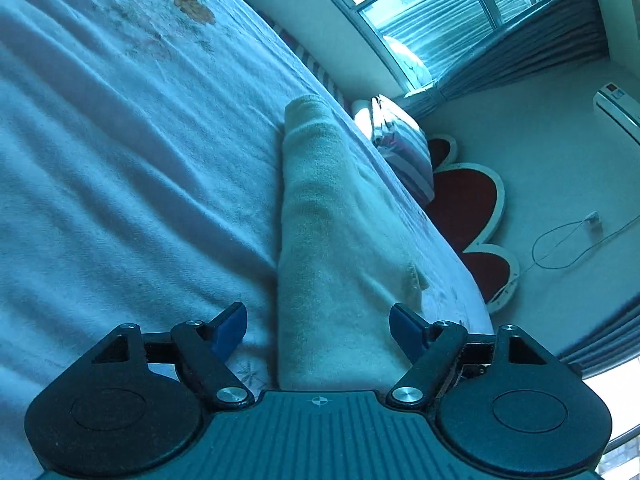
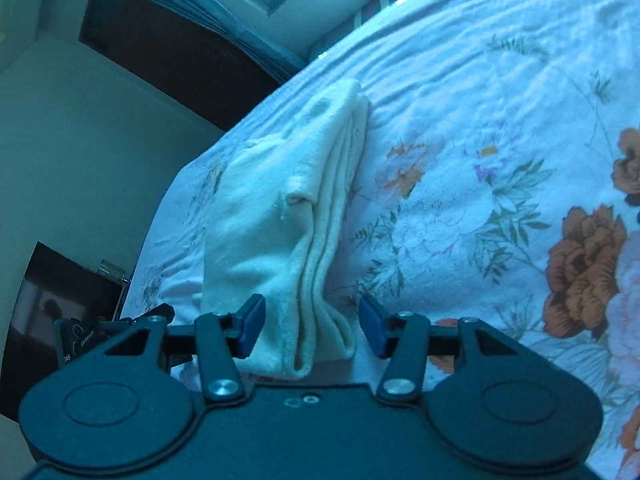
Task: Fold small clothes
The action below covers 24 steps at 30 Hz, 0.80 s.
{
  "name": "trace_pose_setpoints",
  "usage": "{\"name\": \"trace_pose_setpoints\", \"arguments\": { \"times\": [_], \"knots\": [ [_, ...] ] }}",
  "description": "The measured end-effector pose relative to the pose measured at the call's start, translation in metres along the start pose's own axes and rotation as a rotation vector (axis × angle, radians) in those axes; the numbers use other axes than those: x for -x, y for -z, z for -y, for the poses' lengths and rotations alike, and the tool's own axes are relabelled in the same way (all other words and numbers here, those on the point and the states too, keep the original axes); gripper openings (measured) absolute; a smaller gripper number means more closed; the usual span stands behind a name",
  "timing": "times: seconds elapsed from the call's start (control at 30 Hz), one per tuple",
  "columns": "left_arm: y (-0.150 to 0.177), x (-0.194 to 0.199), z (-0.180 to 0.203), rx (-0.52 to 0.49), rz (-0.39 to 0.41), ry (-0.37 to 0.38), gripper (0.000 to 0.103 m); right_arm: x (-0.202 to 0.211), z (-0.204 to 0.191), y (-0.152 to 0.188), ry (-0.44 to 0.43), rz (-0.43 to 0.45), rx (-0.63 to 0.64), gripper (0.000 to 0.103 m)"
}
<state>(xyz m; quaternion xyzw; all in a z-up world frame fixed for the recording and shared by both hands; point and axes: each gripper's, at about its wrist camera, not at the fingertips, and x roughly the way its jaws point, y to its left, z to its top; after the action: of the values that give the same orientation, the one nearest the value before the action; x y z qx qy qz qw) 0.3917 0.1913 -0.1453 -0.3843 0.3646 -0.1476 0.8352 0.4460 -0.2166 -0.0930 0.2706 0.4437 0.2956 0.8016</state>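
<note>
Two wrist views look down along grippers at a bed covered by a pale floral bedsheet (image 1: 120,184).

In the left wrist view, the left gripper (image 1: 318,330) fills the bottom of the frame, its two blue-padded fingers (image 1: 230,326) spread wide. A cream knitted garment (image 1: 324,240), folded into a long narrow strip, runs from the bottom centre up toward the middle of the frame, lying flat on the sheet near the bed's edge. Its near end sits between the fingers, and neither pad touches it. To the right of the garment a striped pillow (image 1: 404,152) rests by a red, scalloped headboard (image 1: 468,204). A window (image 1: 436,12) with grey curtains takes the upper right.

In the right wrist view, the right gripper (image 2: 312,330) is also at the bottom, jaws parted to a middling width. The same garment (image 2: 280,208) stretches from bottom centre to the upper middle, its stacked folded layers showing along its right side. Its near end lies between the blue pads (image 2: 252,330); the left pad is just beside the cloth and the right pad stands clear of it. Orange flowers are printed on the sheet (image 2: 480,160) at the right. A wall and dark doorway fill the left.
</note>
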Motion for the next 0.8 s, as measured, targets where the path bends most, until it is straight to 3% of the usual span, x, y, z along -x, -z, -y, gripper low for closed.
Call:
{"name": "trace_pose_setpoints", "arguments": {
  "times": [0.07,0.13,0.23,0.3,0.33,0.4,0.47,0.5,0.57,0.6,0.63,0.67,0.73,0.8],
  "knots": [
    [0.009,0.007,0.004,-0.042,0.024,-0.054,0.077,0.019,-0.004,0.009,0.013,0.003,0.033,0.045],
    [0.017,0.014,0.006,-0.129,0.028,-0.091,0.077,0.021,-0.003,0.016,-0.016,-0.016,-0.013,0.041],
    [0.022,0.018,0.009,-0.211,0.017,-0.129,0.077,-0.001,-0.007,0.021,-0.020,-0.049,-0.067,0.031],
    [0.024,0.023,0.007,-0.215,0.020,-0.137,0.077,-0.005,-0.014,0.023,0.004,-0.014,-0.049,0.011],
    [0.024,0.022,0.008,-0.207,0.025,-0.135,0.077,-0.004,-0.019,0.021,0.010,0.017,-0.022,0.008],
    [0.024,0.021,0.008,-0.189,0.024,-0.124,0.077,0.004,-0.028,0.016,-0.025,0.103,0.000,0.008],
    [0.024,0.018,0.009,-0.191,0.025,-0.135,0.077,-0.006,-0.028,0.008,0.013,0.100,0.002,0.008],
    [0.024,0.018,0.010,-0.193,0.026,-0.138,0.077,-0.009,-0.026,0.006,0.037,0.070,0.006,0.008],
    [0.025,0.021,0.010,-0.191,0.032,-0.140,0.077,-0.005,-0.019,0.006,0.045,0.076,0.010,0.023],
    [0.026,0.022,0.010,-0.187,0.035,-0.136,0.077,0.002,-0.015,0.007,0.017,0.097,0.008,0.033],
    [0.027,0.023,0.008,-0.183,0.037,-0.134,0.077,0.006,-0.013,0.008,0.022,0.110,0.011,0.053],
    [0.028,0.022,0.007,-0.175,0.039,-0.132,0.077,0.006,-0.011,0.008,0.042,0.114,0.023,0.066],
    [0.028,0.022,0.005,-0.156,0.044,-0.125,0.077,-0.002,-0.003,0.009,0.034,0.085,0.022,0.067],
    [0.026,0.022,0.004,-0.146,0.042,-0.121,0.077,-0.017,0.007,0.008,-0.027,0.017,-0.013,0.063]
  ]
}}
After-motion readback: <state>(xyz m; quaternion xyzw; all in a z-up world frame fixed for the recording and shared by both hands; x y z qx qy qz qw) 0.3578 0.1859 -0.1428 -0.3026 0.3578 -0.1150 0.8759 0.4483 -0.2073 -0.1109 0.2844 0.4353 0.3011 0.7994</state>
